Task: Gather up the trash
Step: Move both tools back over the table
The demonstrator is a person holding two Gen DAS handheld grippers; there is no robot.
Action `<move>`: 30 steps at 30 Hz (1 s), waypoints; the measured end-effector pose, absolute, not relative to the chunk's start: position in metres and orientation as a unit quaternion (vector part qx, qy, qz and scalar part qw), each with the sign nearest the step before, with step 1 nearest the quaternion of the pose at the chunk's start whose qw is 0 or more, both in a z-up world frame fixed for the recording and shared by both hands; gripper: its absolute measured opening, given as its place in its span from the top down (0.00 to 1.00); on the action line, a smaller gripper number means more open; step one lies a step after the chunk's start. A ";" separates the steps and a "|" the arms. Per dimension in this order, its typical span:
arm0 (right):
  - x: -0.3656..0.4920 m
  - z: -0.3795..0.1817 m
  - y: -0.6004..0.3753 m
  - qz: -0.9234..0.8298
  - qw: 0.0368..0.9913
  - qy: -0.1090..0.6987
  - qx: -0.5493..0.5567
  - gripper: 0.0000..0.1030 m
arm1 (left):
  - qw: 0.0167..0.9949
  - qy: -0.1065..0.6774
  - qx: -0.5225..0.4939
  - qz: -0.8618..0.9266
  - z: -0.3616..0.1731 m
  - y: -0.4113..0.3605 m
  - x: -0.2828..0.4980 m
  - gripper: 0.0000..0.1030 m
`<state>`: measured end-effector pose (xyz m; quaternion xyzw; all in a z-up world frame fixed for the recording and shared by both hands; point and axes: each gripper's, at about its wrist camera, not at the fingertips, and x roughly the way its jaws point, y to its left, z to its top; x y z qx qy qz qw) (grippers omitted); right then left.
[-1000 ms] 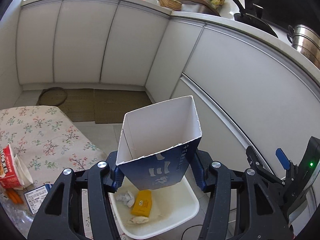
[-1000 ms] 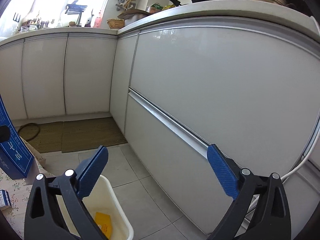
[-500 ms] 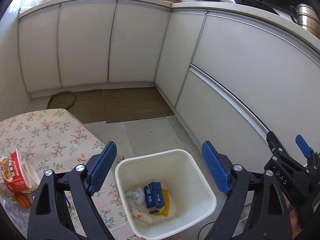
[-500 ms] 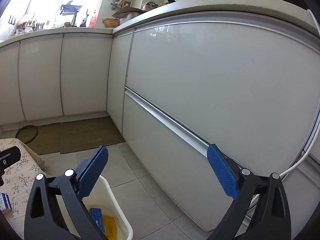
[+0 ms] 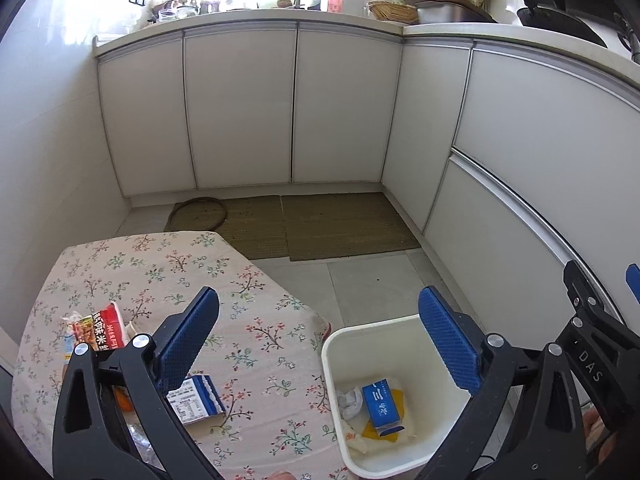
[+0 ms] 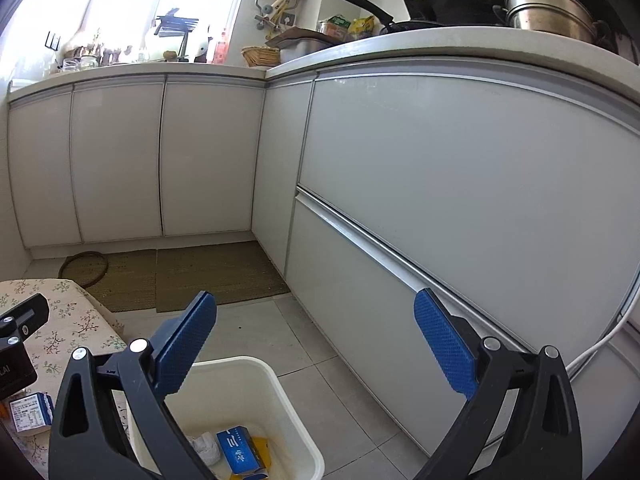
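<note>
The left claw (image 5: 318, 344) is opening, its blue pads wide apart with nothing between them, above the edge of the floral-clothed surface (image 5: 168, 264). The blue rectangular carton (image 5: 381, 403) lies in the white plastic bin (image 5: 372, 330), half covering something orange. The right claw (image 6: 316, 346) gapes empty; a red snack wrapper (image 5: 105, 326) is partly hidden.
</note>
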<state>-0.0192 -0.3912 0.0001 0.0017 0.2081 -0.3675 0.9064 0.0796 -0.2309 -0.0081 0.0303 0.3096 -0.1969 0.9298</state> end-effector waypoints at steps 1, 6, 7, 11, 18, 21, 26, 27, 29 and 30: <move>-0.017 0.000 -0.387 -0.362 0.908 0.209 0.002 0.06 | 0.931 0.310 0.030 -0.192 -0.008 -0.225 0.081 0.07; -0.002 0.004 -0.358 -0.334 0.920 0.206 -0.006 0.06 | 0.934 0.315 0.015 -0.165 -0.006 -0.195 0.091 0.07; 0.001 0.004 -0.352 -0.329 0.922 0.206 -0.008 0.06 | 0.935 0.316 0.011 -0.161 -0.005 -0.189 0.092 0.07; 0.017 0.003 -0.325 -0.305 0.929 0.209 -0.018 0.06 | 0.938 0.316 0.001 -0.140 -0.002 -0.162 0.098 0.07; 0.044 0.001 -0.279 -0.267 0.940 0.211 -0.026 0.06 | 0.939 0.329 -0.015 -0.097 -0.011 -0.114 0.114 0.07; 0.057 -0.003 -0.260 -0.249 0.944 0.215 -0.032 0.06 | 0.939 0.333 -0.022 -0.076 -0.015 -0.092 0.121 0.07; 0.081 -0.012 -0.226 -0.212 0.950 0.227 -0.037 0.07 | 0.933 0.354 -0.045 -0.040 -0.026 -0.052 0.138 0.07; 0.086 -0.014 -0.219 -0.204 0.951 0.228 -0.036 0.06 | 0.931 0.359 -0.049 -0.030 -0.029 -0.043 0.142 0.07; 0.097 -0.017 -0.206 -0.189 0.953 0.234 -0.033 0.06 | 0.927 0.371 -0.059 -0.019 -0.034 -0.029 0.149 0.07; 0.101 -0.019 -0.199 -0.181 0.954 0.236 -0.032 0.06 | 0.924 0.377 -0.066 -0.014 -0.037 -0.021 0.153 0.07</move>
